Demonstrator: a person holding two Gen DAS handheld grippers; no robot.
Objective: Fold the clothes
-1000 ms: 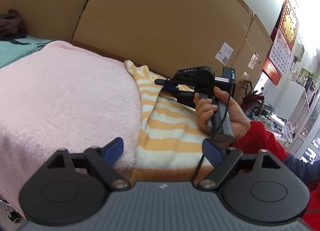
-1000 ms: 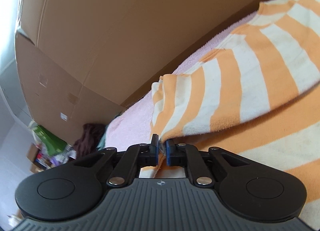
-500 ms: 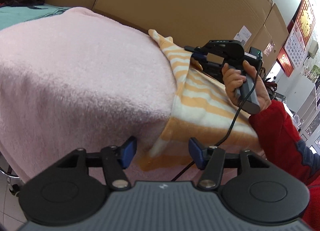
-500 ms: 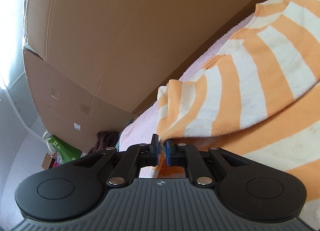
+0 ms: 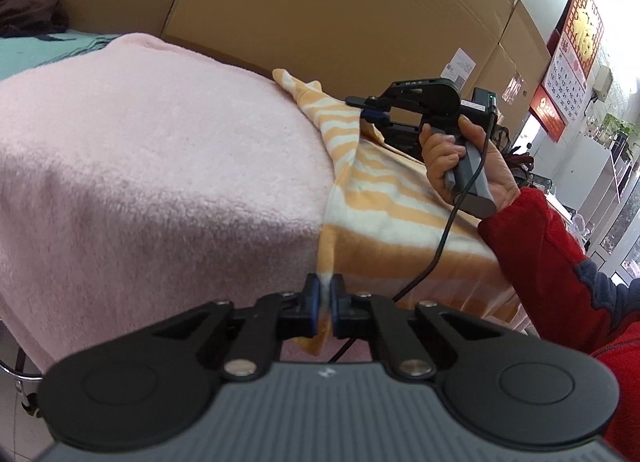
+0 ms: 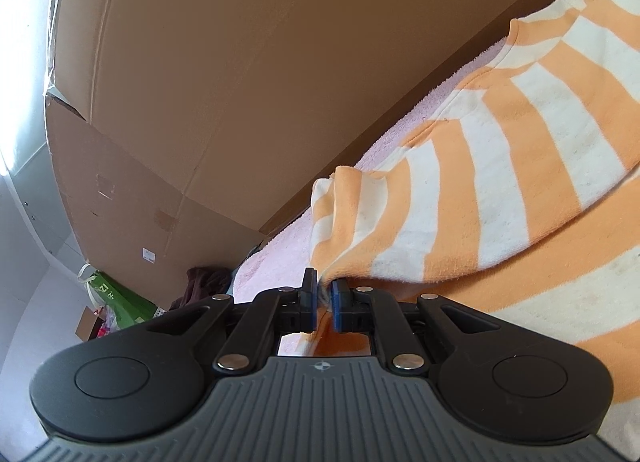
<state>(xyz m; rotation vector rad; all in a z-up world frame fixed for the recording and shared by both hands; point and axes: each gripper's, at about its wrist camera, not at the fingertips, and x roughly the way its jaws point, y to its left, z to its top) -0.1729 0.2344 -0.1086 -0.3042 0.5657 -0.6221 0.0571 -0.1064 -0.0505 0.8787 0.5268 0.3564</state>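
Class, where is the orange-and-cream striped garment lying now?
The orange-and-cream striped garment lies on the pink fleece blanket, right side in the left wrist view, beside brown cardboard boxes.

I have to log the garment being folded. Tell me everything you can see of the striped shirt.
The striped shirt is soft knit with broad orange and cream bands and looks a little worn. It lies spread on a pink blanket in front of cardboard boxes, one sleeve folded over the body. The left hand-held gripper is shut on its near hem corner at the blanket's edge. The right hand-held gripper is shut on the bunched sleeve end. A black cable crosses it.
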